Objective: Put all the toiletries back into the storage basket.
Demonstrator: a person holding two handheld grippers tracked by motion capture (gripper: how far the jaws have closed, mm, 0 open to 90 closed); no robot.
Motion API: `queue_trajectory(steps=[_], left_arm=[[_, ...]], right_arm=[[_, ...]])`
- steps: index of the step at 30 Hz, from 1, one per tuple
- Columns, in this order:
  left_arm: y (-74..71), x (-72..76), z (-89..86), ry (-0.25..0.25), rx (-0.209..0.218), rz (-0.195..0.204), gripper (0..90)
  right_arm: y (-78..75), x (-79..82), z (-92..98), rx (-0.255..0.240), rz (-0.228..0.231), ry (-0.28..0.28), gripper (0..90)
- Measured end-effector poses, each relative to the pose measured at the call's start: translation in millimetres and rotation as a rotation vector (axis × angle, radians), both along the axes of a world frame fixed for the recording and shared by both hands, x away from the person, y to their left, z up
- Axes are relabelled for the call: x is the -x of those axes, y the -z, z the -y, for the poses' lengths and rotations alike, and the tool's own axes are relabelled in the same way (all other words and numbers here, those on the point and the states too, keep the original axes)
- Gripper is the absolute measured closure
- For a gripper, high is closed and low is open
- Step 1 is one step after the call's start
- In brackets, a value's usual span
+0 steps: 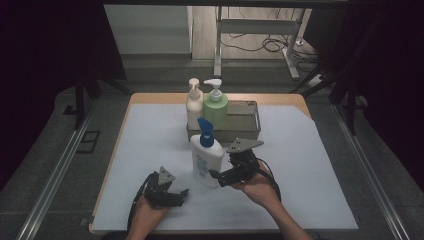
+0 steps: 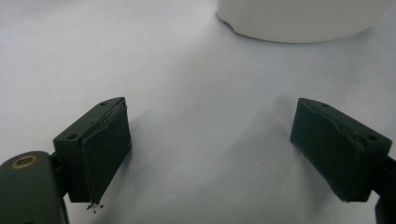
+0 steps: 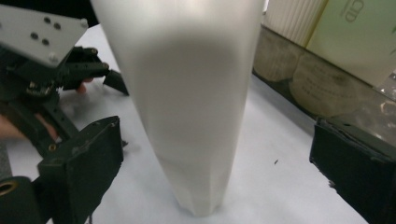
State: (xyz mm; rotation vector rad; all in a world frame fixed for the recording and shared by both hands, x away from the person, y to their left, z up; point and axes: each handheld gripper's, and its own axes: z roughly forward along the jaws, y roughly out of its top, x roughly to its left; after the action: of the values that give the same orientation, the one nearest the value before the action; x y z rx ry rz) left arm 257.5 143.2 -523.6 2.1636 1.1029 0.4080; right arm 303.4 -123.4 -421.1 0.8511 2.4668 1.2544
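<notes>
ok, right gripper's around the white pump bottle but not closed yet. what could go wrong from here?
1. The white bottle is tall and stands on a narrow base. The right gripper has open jaws either side of it, with more room on one side, so one jaw may touch first and tip it.
2. The wire basket already holds two bottles at its left end; the white one could knock them going in.
3. The left gripper is open, close beside the bottle, and could get bumped.
</notes>
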Motion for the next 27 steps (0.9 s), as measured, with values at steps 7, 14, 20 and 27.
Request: queue_trajectory(steps=[7, 14, 20, 27], left_arm=[[0.2, 0.1, 0.3, -0.003, 0.005, 0.001, 11.8], [0.2, 0.0, 0.1, -0.001, 0.002, 0.001, 11.8], [0.2, 0.0, 0.1, -0.001, 0.001, 0.001, 11.8], [0.1, 0.0, 0.1, -0.001, 0.001, 0.001, 11.9]], right_arm=[[-3.8, -3.2, -13.0, 0.003, 0.016, 0.004, 7.6], [-3.0, -6.9, -24.1, 0.005, 0.019, 0.000, 12.6], [-1.6, -10.0, -32.9, 0.003, 0.016, 0.004, 18.6], [-2.1, -10.3, -38.5, 0.010, 0.030, -0.008, 37.2]])
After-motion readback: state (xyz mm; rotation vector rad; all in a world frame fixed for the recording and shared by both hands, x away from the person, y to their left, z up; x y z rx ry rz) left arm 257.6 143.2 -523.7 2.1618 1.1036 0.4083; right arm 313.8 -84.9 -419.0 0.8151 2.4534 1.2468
